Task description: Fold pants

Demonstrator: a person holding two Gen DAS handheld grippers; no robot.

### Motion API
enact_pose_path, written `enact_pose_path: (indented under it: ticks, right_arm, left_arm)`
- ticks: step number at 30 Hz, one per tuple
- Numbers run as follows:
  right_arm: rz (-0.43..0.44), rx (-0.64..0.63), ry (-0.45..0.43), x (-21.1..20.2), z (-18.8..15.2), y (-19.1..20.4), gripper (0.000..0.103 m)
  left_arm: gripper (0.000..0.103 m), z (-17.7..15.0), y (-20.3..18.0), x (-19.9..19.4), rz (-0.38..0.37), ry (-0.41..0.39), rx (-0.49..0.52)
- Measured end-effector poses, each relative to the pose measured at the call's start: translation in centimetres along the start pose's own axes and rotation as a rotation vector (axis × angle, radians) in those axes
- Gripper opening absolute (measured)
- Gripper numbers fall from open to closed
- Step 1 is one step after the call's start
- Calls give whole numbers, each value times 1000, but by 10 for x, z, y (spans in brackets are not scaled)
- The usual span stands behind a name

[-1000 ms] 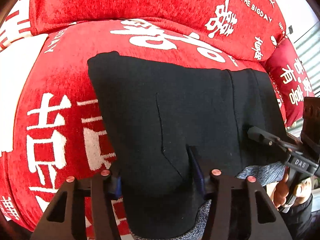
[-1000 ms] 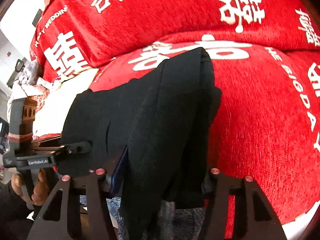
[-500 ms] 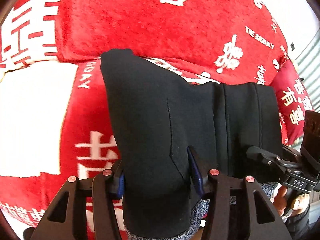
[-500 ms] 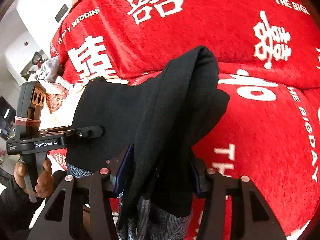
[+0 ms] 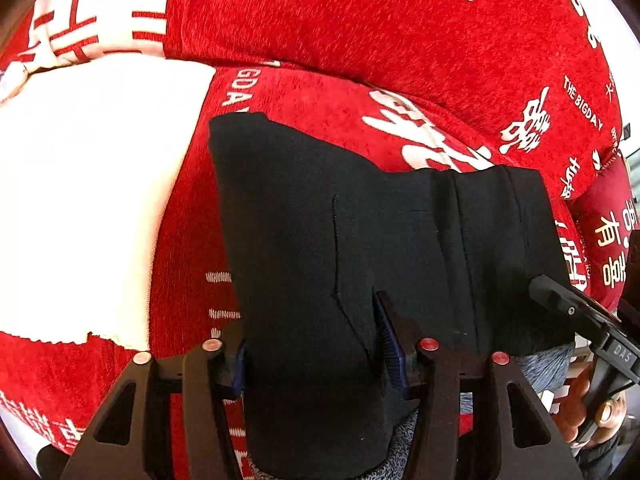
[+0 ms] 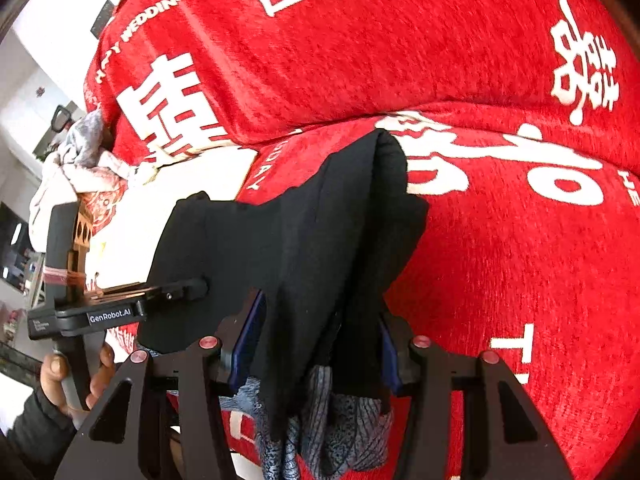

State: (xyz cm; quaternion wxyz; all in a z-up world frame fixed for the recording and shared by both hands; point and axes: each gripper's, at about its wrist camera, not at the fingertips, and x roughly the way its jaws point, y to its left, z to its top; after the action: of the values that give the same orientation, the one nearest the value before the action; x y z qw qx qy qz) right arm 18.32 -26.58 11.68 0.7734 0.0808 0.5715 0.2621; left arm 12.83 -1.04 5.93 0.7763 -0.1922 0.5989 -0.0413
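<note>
Folded black pants (image 5: 340, 220) hang in a thick bundle over the red sofa seat (image 5: 320, 100), with grey knit lining (image 5: 548, 360) showing at the near edge. My left gripper (image 5: 312, 344) has its blue pads pressed on the bundle's left part, and its jaws are opening slightly. In the right wrist view my right gripper (image 6: 320, 332) is shut on the pants (image 6: 300, 232) at their right end, where the cloth bunches into upright folds. Each view shows the other gripper at the side: the right gripper (image 5: 552, 296) and the left gripper (image 6: 188, 288), both at the pants' near edge.
The sofa's back cushion (image 6: 400, 40) is red with white characters. A white patch (image 5: 80, 200) covers the seat to the left. A dark red cushion (image 5: 608, 240) sits far right. Crumpled laundry (image 6: 80, 152) lies at the sofa's left end. A hand (image 6: 56, 376) grips the left handle.
Both grippers have carried the pants leftward along the sofa. The white patch has come far into the left wrist view. The bundle stays held at both ends.
</note>
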Motion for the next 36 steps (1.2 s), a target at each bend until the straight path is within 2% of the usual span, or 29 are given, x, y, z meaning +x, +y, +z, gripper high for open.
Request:
enact_pose_path:
  ticks: [2, 4, 6, 9, 12, 15, 19, 21, 23, 25, 27, 29, 32, 33, 34, 36]
  right_arm:
    - [-27, 13, 16, 5, 0, -6, 55]
    - [-51, 42, 36, 10, -2, -16, 57]
    - [-62, 81, 54, 11, -4, -26, 58]
    - [-92, 90, 37, -5, -7, -29, 64]
    - [-173, -38, -54, -38, -13, -1, 86]
    - [-156, -216, -98, -57, -28, 41, 88]
    - [-75, -349, -30, -40, -52, 70, 88]
    - [-88, -357, 17, -22, -62, 66, 88]
    - [-127, -323, 51, -8, -67, 49, 87]
    - [-153, -240, 81, 2, -68, 27, 89]
    - [-124, -166, 104, 3, -67, 9, 89]
    - [-105, -157, 72, -8, -63, 9, 89]
    - [-130, -206, -46, -38, -48, 25, 90]
    - [-178, -226, -105, -50, -38, 33, 92]
    - [-217, -234, -152, -58, -29, 39, 101]
    - [-224, -247, -246, -70, -9, 51, 103]
  left_arm:
    - [61, -1, 5, 6, -2, 12, -7]
    - [74, 1, 13, 10, -11, 22, -28]
    - [83, 1, 24, 9, -1, 26, -54]
    - [82, 0, 28, -10, 17, -2, -56]
    - [82, -7, 29, -40, 47, -68, -34]
    - [83, -22, 12, -64, 30, -108, 12]
    - [83, -49, -31, -61, 8, -102, 147]
    - [83, -60, -41, -49, -2, -76, 186]
    - [82, -69, -42, -29, 38, -37, 195]
    - [82, -73, -37, -13, 88, -7, 198]
    - [82, -73, -35, -14, 86, -10, 198]
    - [82, -70, -35, -25, 78, -16, 198]
    - [82, -51, -37, -47, 56, -77, 193]
    - [83, -41, -38, -54, 60, -105, 193]
    - [83, -34, -36, -57, 66, -116, 191]
    - [83, -14, -35, -54, 92, -122, 174]
